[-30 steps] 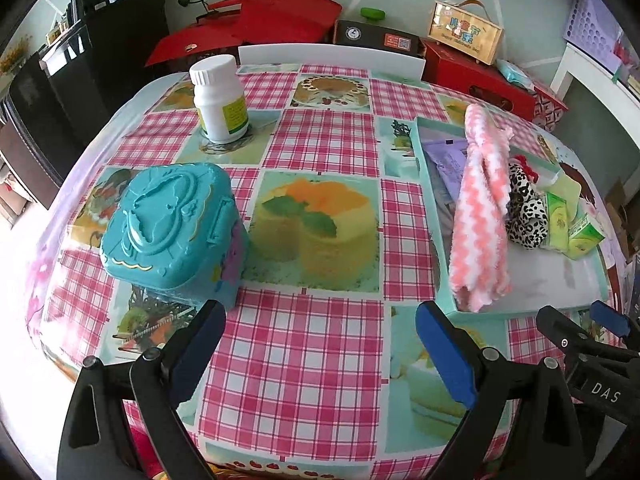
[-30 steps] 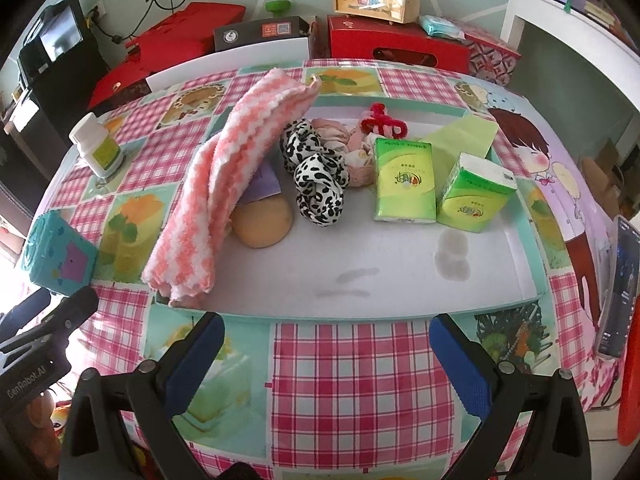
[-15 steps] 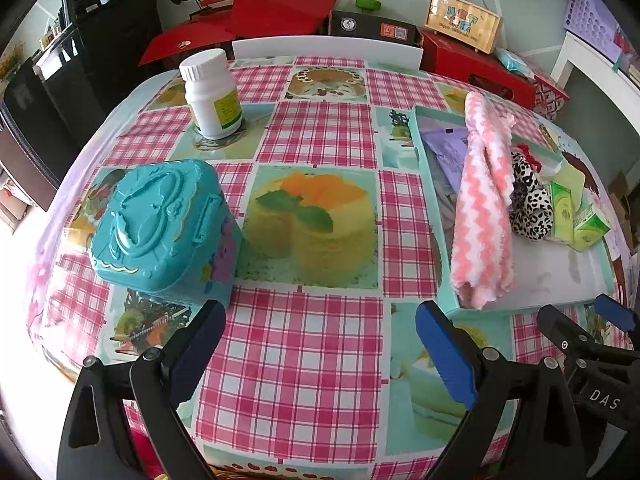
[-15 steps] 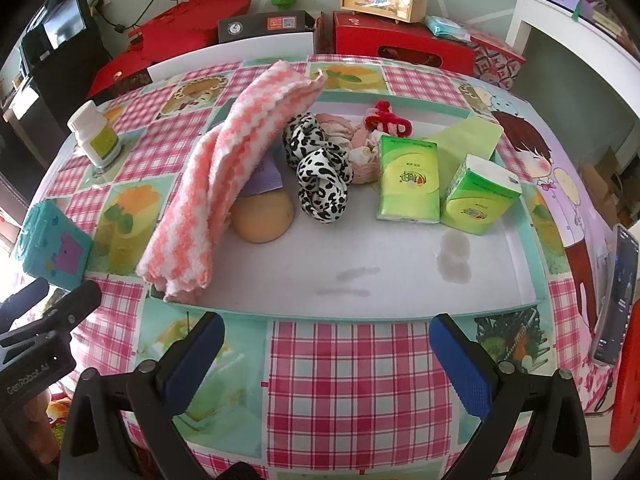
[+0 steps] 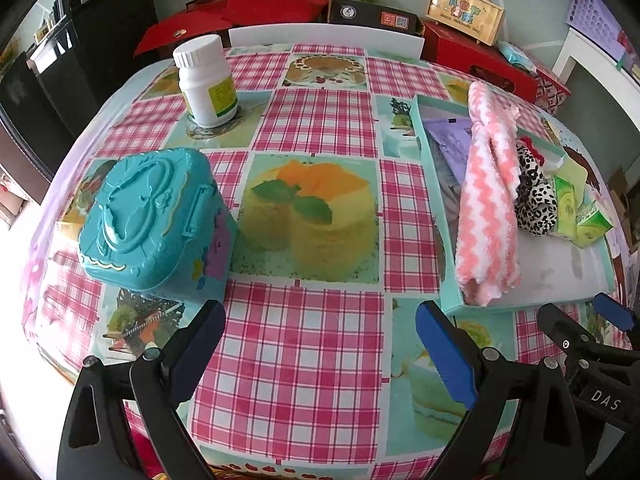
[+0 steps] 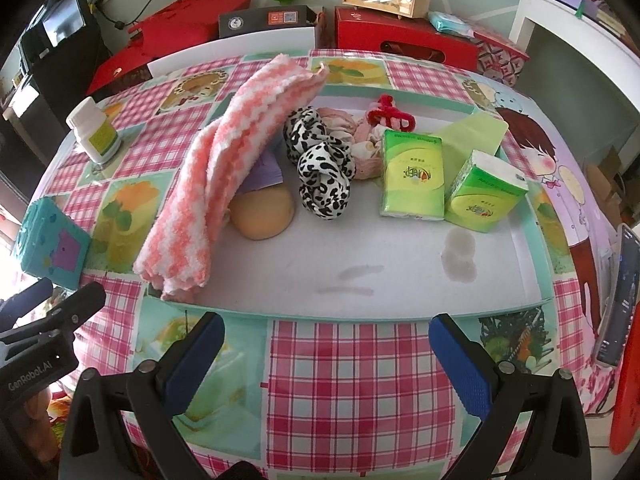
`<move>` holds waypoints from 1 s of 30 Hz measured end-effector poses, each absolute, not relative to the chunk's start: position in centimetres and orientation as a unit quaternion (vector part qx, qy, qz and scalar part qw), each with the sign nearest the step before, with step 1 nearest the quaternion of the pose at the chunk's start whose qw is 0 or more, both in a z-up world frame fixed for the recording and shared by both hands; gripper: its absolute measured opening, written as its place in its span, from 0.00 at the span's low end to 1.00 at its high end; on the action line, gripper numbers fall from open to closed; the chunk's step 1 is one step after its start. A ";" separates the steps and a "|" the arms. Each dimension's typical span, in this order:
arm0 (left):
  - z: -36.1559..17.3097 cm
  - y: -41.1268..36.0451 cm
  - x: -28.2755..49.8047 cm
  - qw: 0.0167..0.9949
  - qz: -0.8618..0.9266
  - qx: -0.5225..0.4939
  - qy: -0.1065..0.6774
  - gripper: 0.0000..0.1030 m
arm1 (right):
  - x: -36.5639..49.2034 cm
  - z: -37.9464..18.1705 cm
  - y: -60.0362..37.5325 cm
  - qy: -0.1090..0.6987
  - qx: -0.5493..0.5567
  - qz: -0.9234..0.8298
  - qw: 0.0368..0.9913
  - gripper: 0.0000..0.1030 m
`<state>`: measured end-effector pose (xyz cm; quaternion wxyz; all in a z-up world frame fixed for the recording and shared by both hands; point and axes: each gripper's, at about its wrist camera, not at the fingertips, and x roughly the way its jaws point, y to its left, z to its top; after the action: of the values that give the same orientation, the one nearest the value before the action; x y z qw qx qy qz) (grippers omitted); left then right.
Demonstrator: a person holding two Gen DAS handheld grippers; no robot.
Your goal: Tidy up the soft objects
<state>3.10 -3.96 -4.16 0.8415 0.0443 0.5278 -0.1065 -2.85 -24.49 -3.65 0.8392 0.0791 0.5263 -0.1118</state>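
Note:
A shallow teal tray (image 6: 536,264) (image 5: 430,184) on the checked tablecloth holds the soft things. A pink-and-white towel (image 6: 224,176) (image 5: 486,208) lies over its left side. Beside it are a leopard-print scrunchie (image 6: 324,168) (image 5: 534,196), a tan round sponge (image 6: 264,212), pink cloth (image 6: 344,120), a red hair clip (image 6: 390,114) and two green tissue packs (image 6: 414,172) (image 6: 486,192). My right gripper (image 6: 326,354) is open and empty, above the cloth in front of the tray. My left gripper (image 5: 320,338) is open and empty, left of the tray.
A teal plastic case (image 5: 156,220) (image 6: 52,248) stands near the left gripper. A white pill bottle (image 5: 208,80) (image 6: 94,132) stands further back. A phone (image 6: 618,300) lies at the table's right edge. Red boxes (image 6: 400,36) and black furniture (image 5: 80,60) stand behind the table.
Both grippers have drawn slightly back and up from the table, so the view is a little wider. Both stay open. Nothing on the table has moved.

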 end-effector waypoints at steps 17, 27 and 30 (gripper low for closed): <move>-4.4 -3.8 3.4 0.836 -0.107 0.042 0.537 0.93 | -2.7 -3.8 -24.6 0.528 0.081 -0.118 0.837 1.00; -4.6 -3.6 3.5 0.835 -0.102 0.038 0.540 0.93 | -2.8 -3.7 -24.7 0.526 0.083 -0.122 0.838 1.00; -4.5 -3.7 3.5 0.836 -0.101 0.039 0.538 0.93 | -2.8 -3.6 -24.7 0.526 0.082 -0.123 0.838 1.00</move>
<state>3.46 -3.69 -4.52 0.8357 0.0386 0.5384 -0.1012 -2.83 -24.70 -3.64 0.8378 0.0825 0.5257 -0.1225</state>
